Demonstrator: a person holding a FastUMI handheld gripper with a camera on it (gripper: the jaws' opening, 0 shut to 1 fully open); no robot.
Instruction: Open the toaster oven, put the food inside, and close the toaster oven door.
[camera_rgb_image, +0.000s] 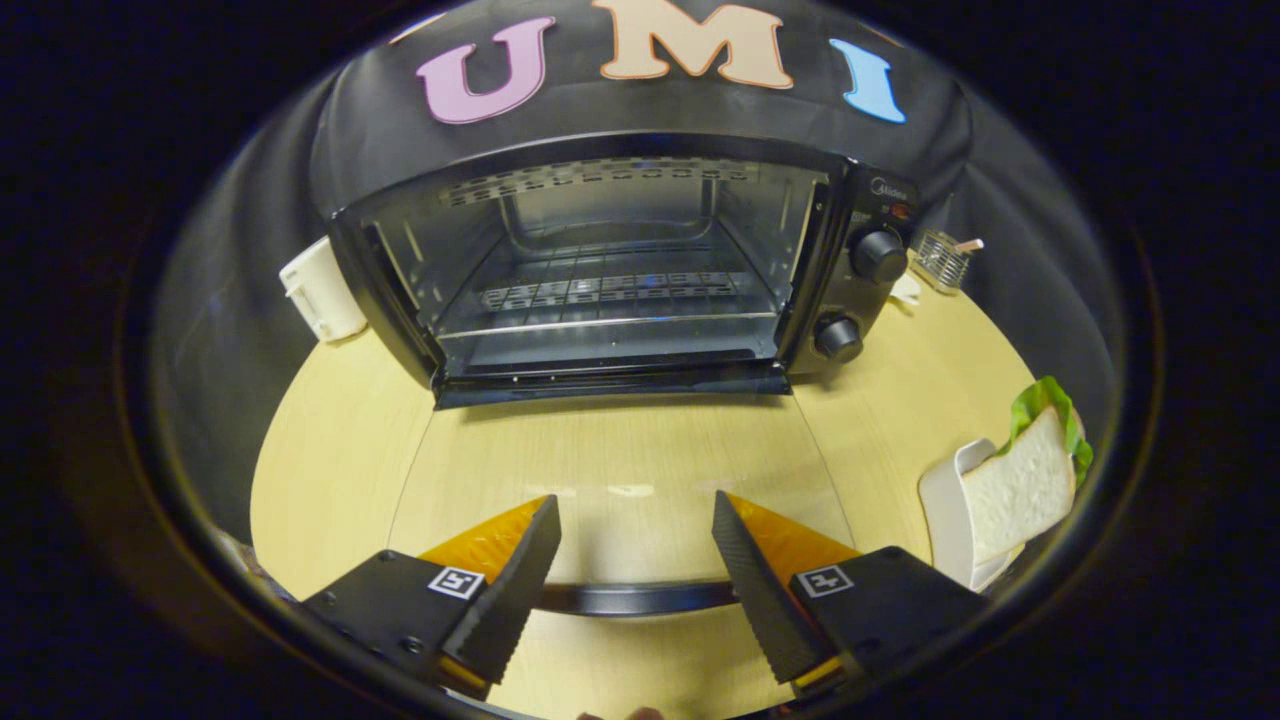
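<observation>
The black toaster oven (868, 215) stands at the back of the wooden table, its cavity and wire rack (600, 290) bare. Its glass door (630, 460) lies folded down flat toward me, with the dark handle bar (640, 598) at its near edge. My gripper (635, 505) is open above the door, its fingers spread over the handle and touching nothing. Beyond the right finger, a sandwich (1020, 485) of white bread with green lettuce leans on a white plate (940, 500).
Two round knobs (878, 255) sit on the oven's right panel. A white plastic box (320, 290) stands left of the oven. A small wire holder (940, 258) stands behind its right side. Light wooden tabletop (330, 470) lies on both sides of the door.
</observation>
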